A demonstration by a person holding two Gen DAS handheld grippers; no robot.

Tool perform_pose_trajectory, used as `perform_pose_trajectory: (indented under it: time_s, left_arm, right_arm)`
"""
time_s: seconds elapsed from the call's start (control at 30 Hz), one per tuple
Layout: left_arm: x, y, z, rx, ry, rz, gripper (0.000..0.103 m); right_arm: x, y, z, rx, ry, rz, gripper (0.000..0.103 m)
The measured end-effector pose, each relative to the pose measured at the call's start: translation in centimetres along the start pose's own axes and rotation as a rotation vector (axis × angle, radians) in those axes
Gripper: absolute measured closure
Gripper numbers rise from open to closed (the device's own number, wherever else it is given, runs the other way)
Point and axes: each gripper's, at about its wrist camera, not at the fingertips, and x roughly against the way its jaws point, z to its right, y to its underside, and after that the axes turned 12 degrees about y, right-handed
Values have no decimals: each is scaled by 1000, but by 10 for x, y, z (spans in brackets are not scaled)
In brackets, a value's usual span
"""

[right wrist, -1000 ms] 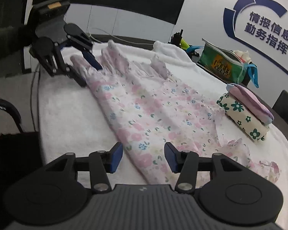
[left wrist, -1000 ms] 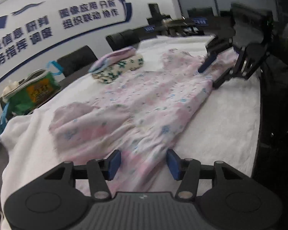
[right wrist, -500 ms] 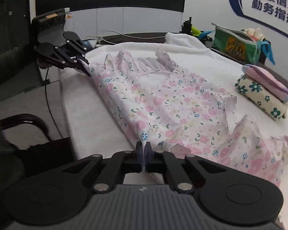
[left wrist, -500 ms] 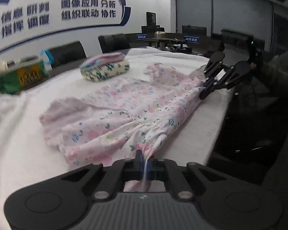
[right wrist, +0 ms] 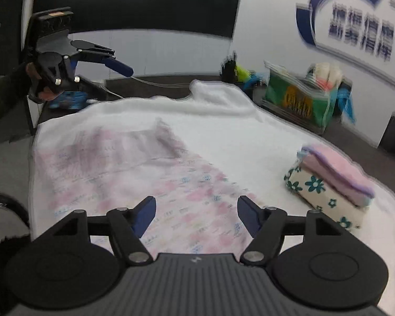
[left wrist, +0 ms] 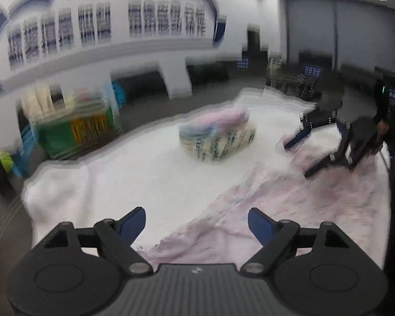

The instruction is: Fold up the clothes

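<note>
This is looking like an office meeting room. A white wall is carrying large blue Chinese lettering and a curved blue logo in the upper right of the right wrist view, too blurred to read. Dark office chairs are standing along that wall in the left wrist view's middle. Small blue desk signs are sitting at upper right. A long surface is lying under a white cloth.

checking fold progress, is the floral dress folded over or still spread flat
Folded over. The floral dress shows its paler underside doubled across itself, and both grippers, left and right, are open above it.
</note>
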Motion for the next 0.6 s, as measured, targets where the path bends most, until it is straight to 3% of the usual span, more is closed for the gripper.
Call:
perform_pose_trajectory:
  time_s: [0.2, 0.23, 0.3, 0.33, 0.37, 0.4, 0.43, 0.47, 0.57, 0.6]
  left_arm:
    - [-75, -1, -64, 207, 50, -164, 26]
    - [-87, -1, -74, 242, 58, -191, 33]
    - [-85, 4, -64, 196, 40, -189, 47]
    - [-82, 5, -55, 162, 15, -174, 59]
    - [-78, 6, -46, 127, -11, -160, 71]
    - [-75, 7, -37, 93, -37, -145, 79]
    - [-71, 8, -28, 58, -62, -130, 95]
    - [-67, 8, -19, 24, -88, -115, 96]
    - [-57, 11, 8, -79, -164, -70, 97]
    - [-45, 13, 28, -155, -213, -35, 97]
  right_arm:
    - [-85, -18, 54, -118, -58, -145, 36]
    - [-92, -14, 55, -110, -62, -167, 38]
    - [-103, -5, 51, -65, -72, -199, 49]
    - [-105, -1, 48, -35, -74, -197, 51]
    - [-104, 3, 44, -6, -77, -189, 60]
    - [-101, 7, 40, 21, -81, -178, 76]
    - [-98, 10, 36, 39, -84, -167, 85]
    - [-94, 11, 33, 49, -76, -152, 100]
    - [-62, 10, 18, 119, 16, -46, 101]
    - [-44, 10, 11, 150, 51, 3, 101]
